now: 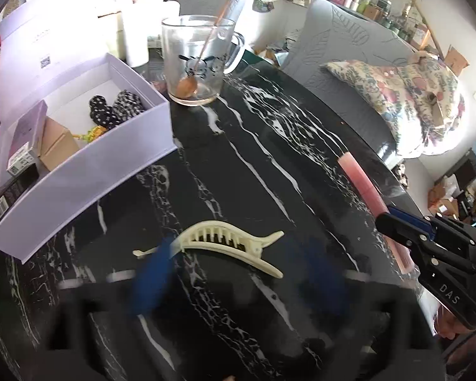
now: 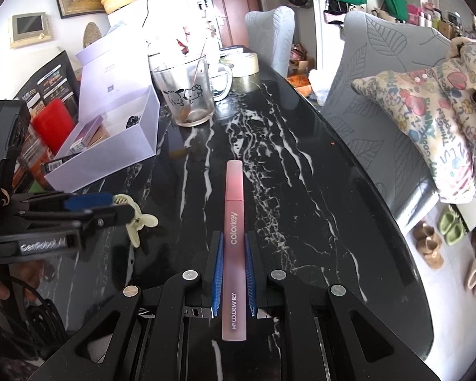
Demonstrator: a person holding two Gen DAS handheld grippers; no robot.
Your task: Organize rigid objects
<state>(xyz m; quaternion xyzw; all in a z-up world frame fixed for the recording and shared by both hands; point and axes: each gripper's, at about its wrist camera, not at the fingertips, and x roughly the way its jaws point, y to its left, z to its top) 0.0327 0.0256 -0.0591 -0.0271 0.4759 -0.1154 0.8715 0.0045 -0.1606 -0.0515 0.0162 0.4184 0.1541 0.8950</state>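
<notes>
Right wrist view shows your right gripper (image 2: 233, 273) clamped on the pink lip gloss tube (image 2: 234, 222), blue pads pressing both sides; its long axis runs from 6 to 12 o'clock, above the black marble table (image 2: 285, 190). Your left gripper (image 1: 238, 273) is blurred but spread wide around the cream hair clip (image 1: 225, 244), lying crosswise, 9 to 3. At 10 o'clock, the lavender box (image 1: 79, 177) holds small cartons and polka-dot fabric. The glass mug (image 1: 195, 63) holds a spoon.
</notes>
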